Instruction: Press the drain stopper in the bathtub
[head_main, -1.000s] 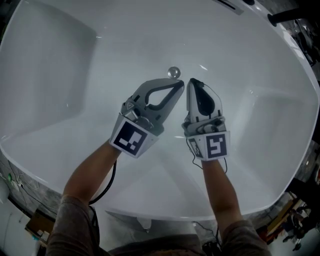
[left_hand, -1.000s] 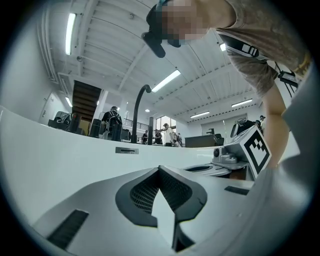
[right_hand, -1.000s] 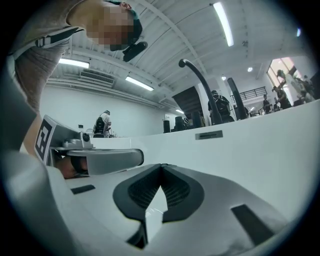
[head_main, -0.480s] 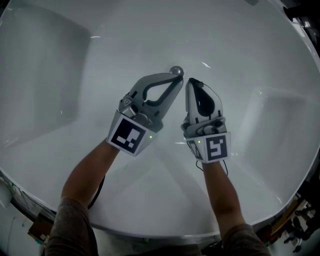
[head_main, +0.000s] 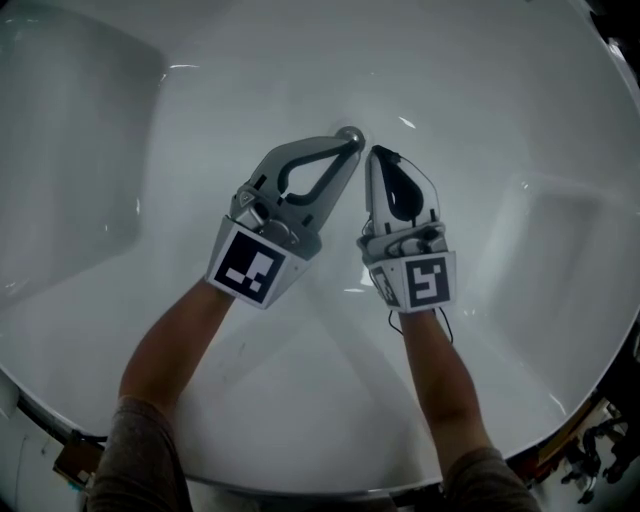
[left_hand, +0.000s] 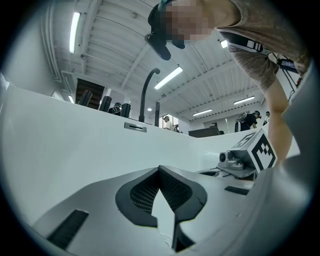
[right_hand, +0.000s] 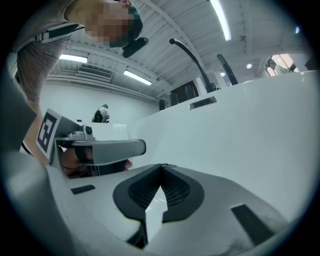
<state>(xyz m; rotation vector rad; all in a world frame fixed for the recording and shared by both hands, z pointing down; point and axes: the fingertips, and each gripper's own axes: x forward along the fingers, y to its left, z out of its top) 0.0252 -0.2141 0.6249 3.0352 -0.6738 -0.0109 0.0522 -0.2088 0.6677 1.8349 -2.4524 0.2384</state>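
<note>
The drain stopper (head_main: 349, 133), a small round metal knob, sits on the floor of the white bathtub (head_main: 300, 60), right at the tip of the left gripper (head_main: 354, 146). In the head view the jaws' tip overlaps its lower edge. It looks to be touching the stopper, though that angle does not settle the contact. The left gripper's jaws are brought together, with nothing between them. In its own view the ribbed dark pads (left_hand: 172, 187) meet at the tip, leaving only a tapering slit behind. Just to the right of that tip, slightly nearer the person, is the tip of the right gripper (head_main: 377, 153). Its jaws are likewise together and empty, and the two tips are near but apart. The grippers slant toward each other, forming a narrow V that points at the stopper, and each one shows at the edge of the other's view. Two bare forearms (head_main: 180, 340) reach down into the tub behind the jaws. Beyond the jaws the tub wall rises to a rim that carries a small slotted plate (left_hand: 135, 127), with a dark curved faucet (left_hand: 146, 95) standing above it.
</note>
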